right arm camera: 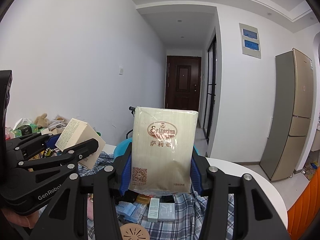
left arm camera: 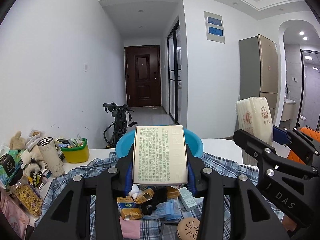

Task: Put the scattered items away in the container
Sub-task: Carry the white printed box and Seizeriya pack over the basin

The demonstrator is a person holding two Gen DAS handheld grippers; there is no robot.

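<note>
The left claw is clamped on a cream box and the right claw on a Saizeriya napkin pack, both held above the plaid cloth on the desk, just before the blue basin, small items scattered below.

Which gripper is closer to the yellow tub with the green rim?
Left. The left gripper, clamping a cream box, is just right of the yellow tub; the right gripper, holding a napkin pack, is farther right.
</note>
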